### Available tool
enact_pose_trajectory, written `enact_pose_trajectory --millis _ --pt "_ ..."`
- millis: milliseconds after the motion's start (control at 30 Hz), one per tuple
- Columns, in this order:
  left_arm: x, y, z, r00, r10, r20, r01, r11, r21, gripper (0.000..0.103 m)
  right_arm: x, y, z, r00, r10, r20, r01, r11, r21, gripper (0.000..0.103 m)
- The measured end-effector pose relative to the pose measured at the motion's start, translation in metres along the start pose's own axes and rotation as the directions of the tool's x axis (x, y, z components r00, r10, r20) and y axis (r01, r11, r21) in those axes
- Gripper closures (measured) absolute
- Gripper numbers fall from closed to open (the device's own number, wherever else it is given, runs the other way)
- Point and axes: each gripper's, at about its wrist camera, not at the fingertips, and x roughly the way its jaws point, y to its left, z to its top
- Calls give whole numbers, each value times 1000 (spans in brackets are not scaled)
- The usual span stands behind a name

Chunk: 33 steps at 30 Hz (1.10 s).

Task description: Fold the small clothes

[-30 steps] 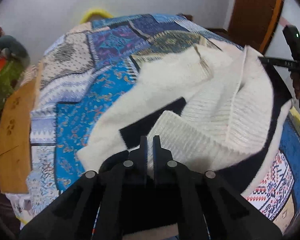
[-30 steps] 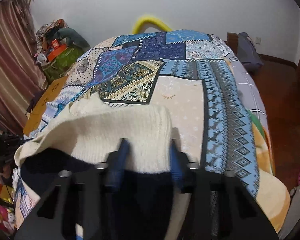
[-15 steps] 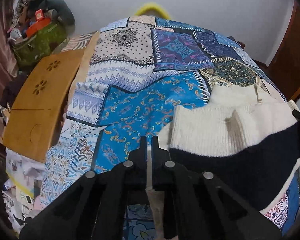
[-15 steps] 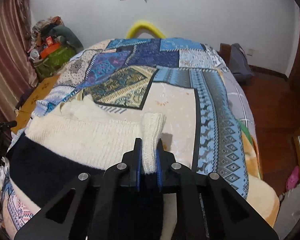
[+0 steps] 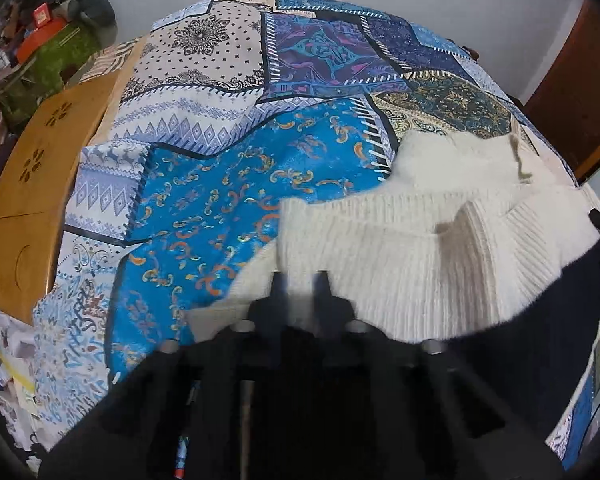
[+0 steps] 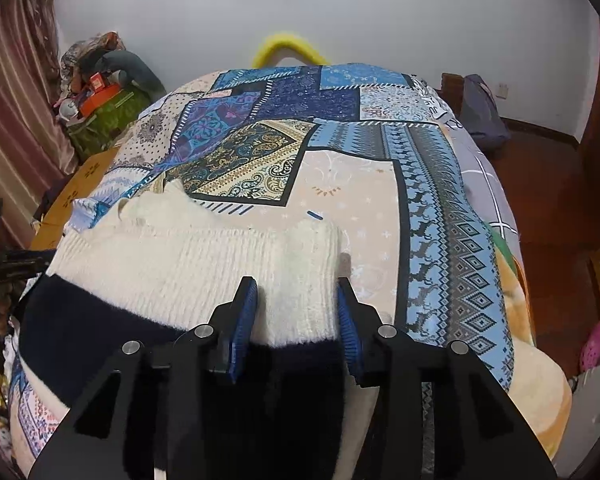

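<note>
1. Lying folded on the patchwork bedspread [image 6: 364, 208] of the bed: a cream and navy knit sweater [image 6: 204, 256], cream ribbed part toward the headboard side, navy band toward the cameras.
2. Standing wide open: the right claw [image 6: 298, 292], blue-padded fingers [image 6: 246, 312] straddling the sweater's right edge, cream knit lying between them, not pinched.
3. Showing blurred at the sweater's left edge [image 5: 420, 264]: the left claw [image 5: 300, 284], fingers parted with cream knit showing in the gap; gripping nothing, as far as the blur allows telling.
4. Sitting beside the bed on the left: a wooden folding table [image 5: 32, 184] with flower cut-outs.
5. Peeking above the far end of the bed: a yellow curved thing [image 6: 288, 46].
</note>
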Motion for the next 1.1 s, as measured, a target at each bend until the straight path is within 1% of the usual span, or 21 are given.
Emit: enact_pose_trajectory --millis 67,167,267,333,400,433,467,500,533,567,600,633,700,767,800,867,900,967,1000,1067,1100 --pt "-5 -3 -2 999 26 37 -26 1000 11 93 0 1 1 1000 11 9 -11 1000 -5 89" --pt "-25 5 -4 993 51 110 -48 998 -28 94 -6 5 1 999 8 47 -6 999 -38 93" --pt "-38 23 -5 986 71 150 -58 995 -85 94 -17 3 0 993 -13 114 18 999 -42 94" --pt "-34 34 -4 990 58 128 -44 993 -111 94 -17 -3 1 992 -25 124 27 999 -17 94" --pt "-26 36 -5 993 64 95 -53 992 -118 94 -9 -8 0 994 -44 97 44 999 6 94" --pt "-22 35 -5 992 92 85 -83 991 -108 102 -5 -9 -1 995 -56 79 55 998 13 94" --pt "-15 33 -7 975 207 78 -202 977 -76 103 0 -10 -3 996 -70 61 70 998 11 94" --pt "-11 34 -9 966 250 70 -246 967 -68 103 3 -9 -3 995 -83 52 83 997 6 94" --pt "-5 39 -11 966 256 45 -252 964 -79 103 4 -9 -4 994 -94 48 94 996 3 93" --pt "0 48 -14 973 231 9 -228 967 -111 103 3 -10 -5 995 -92 42 92 996 8 93" --pt "1 55 -17 979 204 -6 -203 970 -133 103 2 -11 -4 995 -90 30 90 996 10 93" --pt "-2 59 -19 983 183 -6 -182 973 -141 103 0 -10 -3 995 -97 16 97 995 3 91" --pt "-14 61 -24 986 167 19 -164 978 -130 102 -9 -6 -2 992 -126 16 127 991 -31 81" --pt "-29 58 -28 986 163 46 -158 983 -97 100 -22 0 -2 989 -148 27 150 986 -75 63" --pt "-37 55 -29 986 158 57 -153 985 -83 100 -30 3 -3 987 -155 43 159 983 -91 60" --pt "-53 50 -30 985 148 89 -144 988 -57 92 -43 11 -3 984 -165 75 172 979 -111 54" --pt "-62 45 -30 984 146 106 -143 989 -42 89 -51 17 -2 985 -150 84 160 980 -121 53" --pt "-77 35 -31 982 132 136 -130 991 -20 75 -60 28 0 987 -123 101 136 982 -129 46" --pt "-86 29 -30 981 114 155 -115 993 -7 73 -64 34 1 988 -108 110 122 983 -135 45" --pt "-97 17 -30 980 86 179 -90 996 15 66 -69 50 3 990 -67 121 85 985 -149 37" --pt "-102 11 -31 980 72 187 -78 997 27 64 -71 57 3 991 -50 124 70 985 -157 36"
